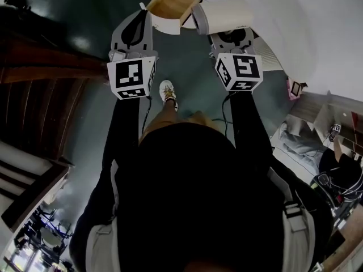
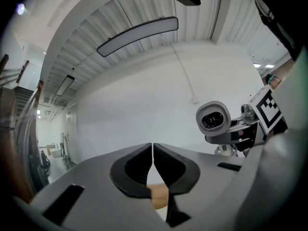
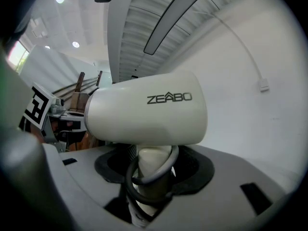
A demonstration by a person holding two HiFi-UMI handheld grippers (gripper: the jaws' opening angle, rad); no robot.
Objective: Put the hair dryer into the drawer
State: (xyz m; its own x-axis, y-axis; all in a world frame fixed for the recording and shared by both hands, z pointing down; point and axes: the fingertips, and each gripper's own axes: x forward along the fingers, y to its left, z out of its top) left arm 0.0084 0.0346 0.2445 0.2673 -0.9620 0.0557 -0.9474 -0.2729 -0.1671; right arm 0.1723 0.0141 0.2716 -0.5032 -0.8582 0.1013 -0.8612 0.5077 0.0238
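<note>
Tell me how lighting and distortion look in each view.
Head view: dim and strongly fisheye, the person's torso almost black, only the hair dryer bright. Left gripper view: evenly lit, ceiling lines bowed, near jaws soft. Right gripper view: hair dryer's print sharp, edges vignetted.

Head view is dim, the person's torso (image 1: pixel 187 197) basically a black blob. Both gripper views are bright under long ceiling light strips (image 2: pixel 137 35), with heavy fisheye bending, dark corners, and the hair dryer (image 3: pixel 149 112) slightly soft.

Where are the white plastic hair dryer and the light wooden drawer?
white plastic hair dryer (image 3: pixel 149 114): right gripper view, side of its barrel.
light wooden drawer (image 1: pixel 168 5): head view, its visible wood panel.
</note>
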